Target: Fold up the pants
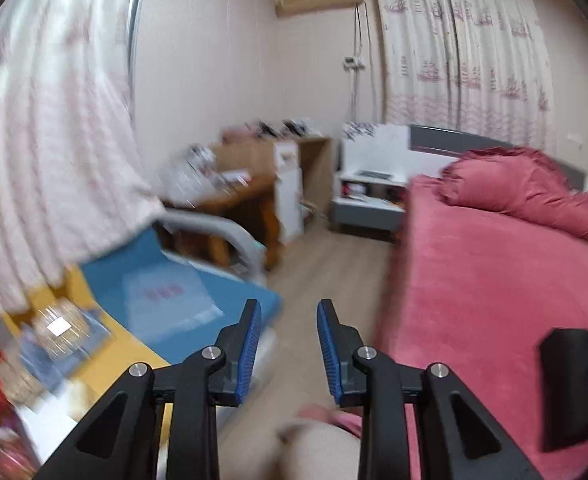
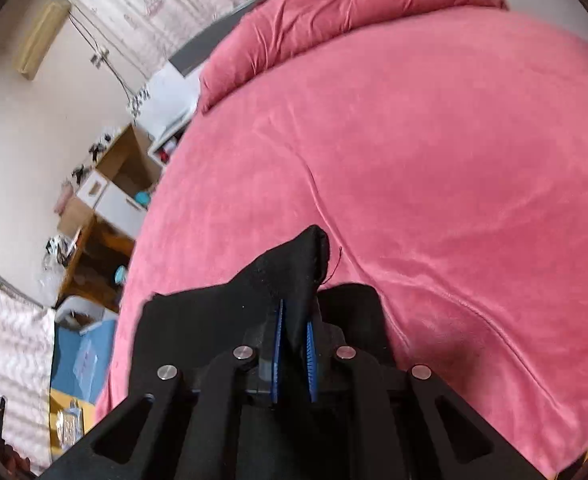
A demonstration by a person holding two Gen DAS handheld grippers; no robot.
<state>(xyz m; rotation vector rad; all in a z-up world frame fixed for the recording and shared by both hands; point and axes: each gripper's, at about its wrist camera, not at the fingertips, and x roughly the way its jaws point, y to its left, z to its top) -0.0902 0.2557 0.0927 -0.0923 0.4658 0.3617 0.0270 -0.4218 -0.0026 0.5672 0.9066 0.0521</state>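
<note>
Right claw [image 2: 294, 328] clenched on black pants [image 2: 285, 276] — mostly hidden, left claw [image 1: 289, 320] released, blurred.

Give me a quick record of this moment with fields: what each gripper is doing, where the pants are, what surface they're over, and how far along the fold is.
left gripper: left gripper open, fingers empty, aimed at the floor gap beside the bed
right gripper: right gripper shut on a bunched part of the black pants
pants location: at the near edge of the bed, by the right gripper
surface: pink bed cover, with a rolled pink quilt at the far end
fold state: cannot tell; only a bunched part shows
image quality: left wrist view motion-blurred
</note>
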